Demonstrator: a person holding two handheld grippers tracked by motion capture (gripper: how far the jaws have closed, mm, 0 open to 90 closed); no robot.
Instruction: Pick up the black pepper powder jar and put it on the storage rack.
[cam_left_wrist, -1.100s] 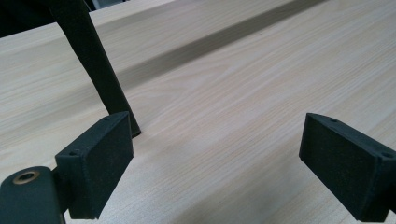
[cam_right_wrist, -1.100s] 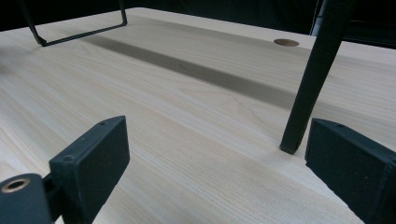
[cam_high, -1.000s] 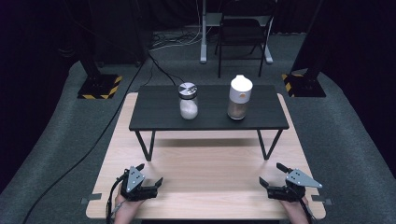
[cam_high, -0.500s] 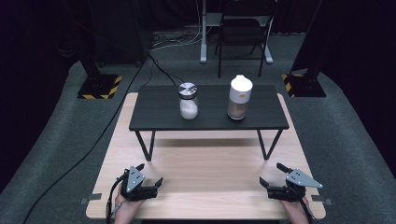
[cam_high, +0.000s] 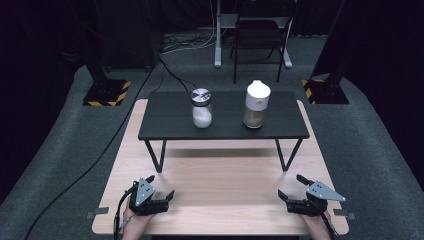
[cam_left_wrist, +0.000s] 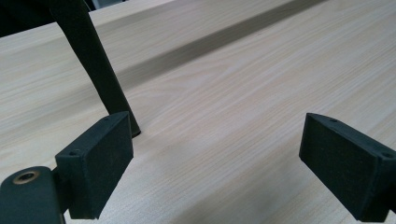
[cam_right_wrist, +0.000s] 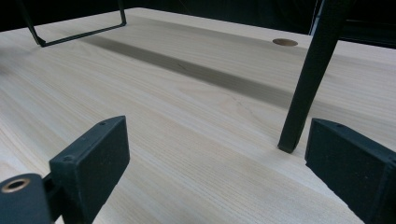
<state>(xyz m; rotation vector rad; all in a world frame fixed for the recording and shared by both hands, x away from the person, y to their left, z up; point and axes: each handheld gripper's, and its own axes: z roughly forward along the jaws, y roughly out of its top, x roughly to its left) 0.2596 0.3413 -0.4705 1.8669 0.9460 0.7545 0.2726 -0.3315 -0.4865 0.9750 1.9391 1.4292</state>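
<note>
Resting on the worktop (cam_high: 220, 185), both grippers, left (cam_high: 159, 189) and right (cam_high: 292, 189), jaws apart, empty; hands cut off by the frame's edge.

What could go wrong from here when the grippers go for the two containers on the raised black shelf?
1. The glass jar and the white-topped container stand tall on the black shelf; a sideways nudge could probably tip either one.
2. The left gripper and right gripper rest low on the wooden table, so rising forward might catch the shelf's edge or legs.
</note>
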